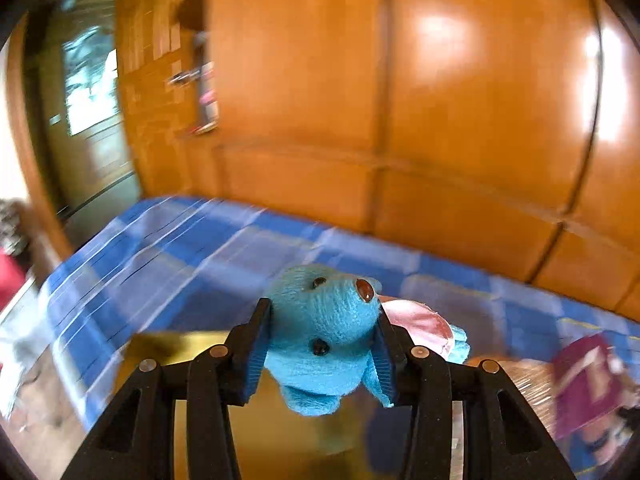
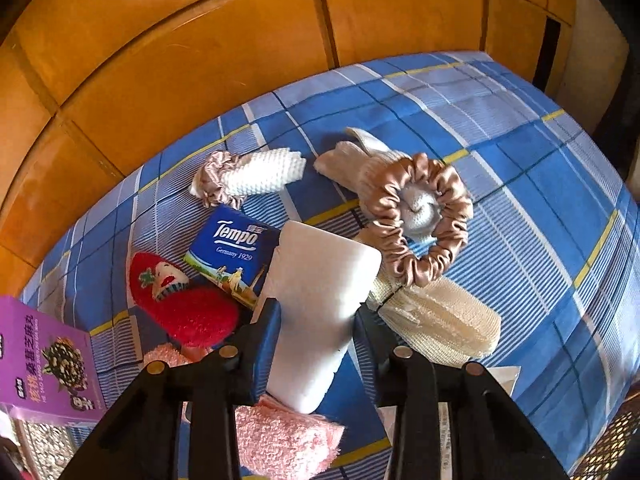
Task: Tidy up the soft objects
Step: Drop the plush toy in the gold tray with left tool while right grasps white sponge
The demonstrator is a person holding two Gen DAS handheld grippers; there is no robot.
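Left wrist view: left gripper [image 1: 324,344] jaws clamped on fuzzy blue plush toy [image 1: 326,336], held above blue plaid bedsheet [image 1: 168,248].

Right wrist view: right gripper [image 2: 316,320] jaws clamped on white rectangular foam sponge [image 2: 320,304], amid clutter on bed.

Risk: sponge compresses, slips; plush swings loose.

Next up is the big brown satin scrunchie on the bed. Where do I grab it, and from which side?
Take the brown satin scrunchie from above on its outer right arc, one finger through the hole, one outside. That side lies over bare bedsheet; its left side rests on the beige cloth, and the near edge overlaps the cream mesh roll, so a pinch there may snag them.
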